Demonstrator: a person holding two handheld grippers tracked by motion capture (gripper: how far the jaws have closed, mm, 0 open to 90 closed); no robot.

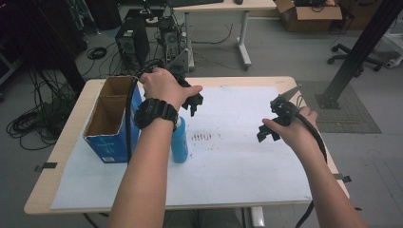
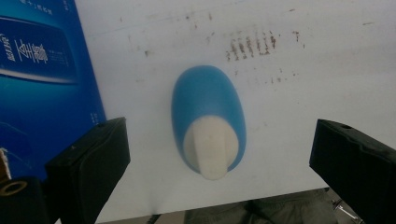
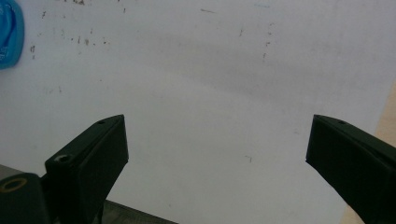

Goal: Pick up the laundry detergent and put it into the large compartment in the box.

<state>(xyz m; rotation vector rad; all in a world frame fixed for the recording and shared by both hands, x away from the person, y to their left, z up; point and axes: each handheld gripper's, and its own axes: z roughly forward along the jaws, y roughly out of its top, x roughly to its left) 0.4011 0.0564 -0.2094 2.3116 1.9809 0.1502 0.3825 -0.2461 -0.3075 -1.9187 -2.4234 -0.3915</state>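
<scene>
The blue bottle (image 1: 179,141) stands upright on the white sheet (image 1: 237,161) that covers the counter (image 1: 71,123). It is just beside the right wall of the blue cardboard box (image 1: 110,124), on the left part of the counter, and the person's left forearm crosses in front of it in the high view. The box is open at the top and has two brown compartments inside.

The left gripper (image 1: 194,101) hangs above the bottle, a little to the far right of it, held by the left hand (image 1: 164,85) with a black watch (image 1: 154,111) on the wrist. In the left gripper view the bottle (image 2: 208,122) is seen from above, with its white cap (image 2: 211,147) between the two black jaws. The jaws stand wide apart and touch nothing; the blue side of the box (image 2: 44,79) is at the left of the bottle.

The right gripper (image 1: 271,128) is over the right part of the sheet, well apart from the bottle, held by the right hand (image 1: 294,130). Its jaws are also wide apart and hold nothing; under them is the bare white sheet (image 3: 210,93), and an edge of the bottle (image 3: 9,35) shows at the far left corner of the right gripper view. Some dark marks (image 1: 202,137) lie on the sheet just to the right of the bottle.
</scene>
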